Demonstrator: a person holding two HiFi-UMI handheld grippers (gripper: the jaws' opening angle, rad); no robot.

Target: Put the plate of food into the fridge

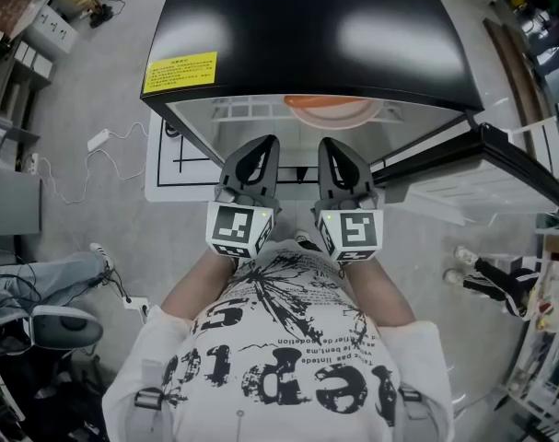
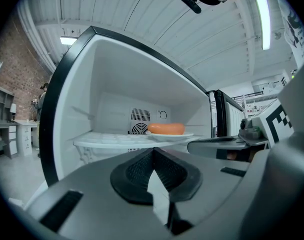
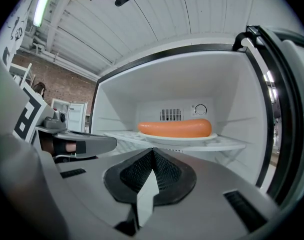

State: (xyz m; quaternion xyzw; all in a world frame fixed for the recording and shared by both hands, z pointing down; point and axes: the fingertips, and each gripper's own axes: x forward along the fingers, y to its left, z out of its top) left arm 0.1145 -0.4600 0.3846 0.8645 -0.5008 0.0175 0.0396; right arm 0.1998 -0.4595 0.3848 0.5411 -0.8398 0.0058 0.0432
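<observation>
On the floor at the far left, a white power strip lies with its cable trailing, well apart from the fridge. The fridge has a glossy black top with a yellow label near its left front corner, and its upper compartment stands open before us. We hold both tools level and side by side, just in front of that opening.

Our left gripper has its jaws pressed together, the ribbed pads meeting with nothing between them. Beyond it, inside the white compartment, the plate rests on the shelf toward the right side. A long orange sausage lies across the plate. A vent grille shows in the back wall, just left of the sausage.

Our right gripper is likewise closed tight and empty, and it stays apart from the plate, which sits straight ahead in its view. A round dial sits on the back wall above the sausage's right end. At the far right, the fridge door stands swung wide open.
</observation>
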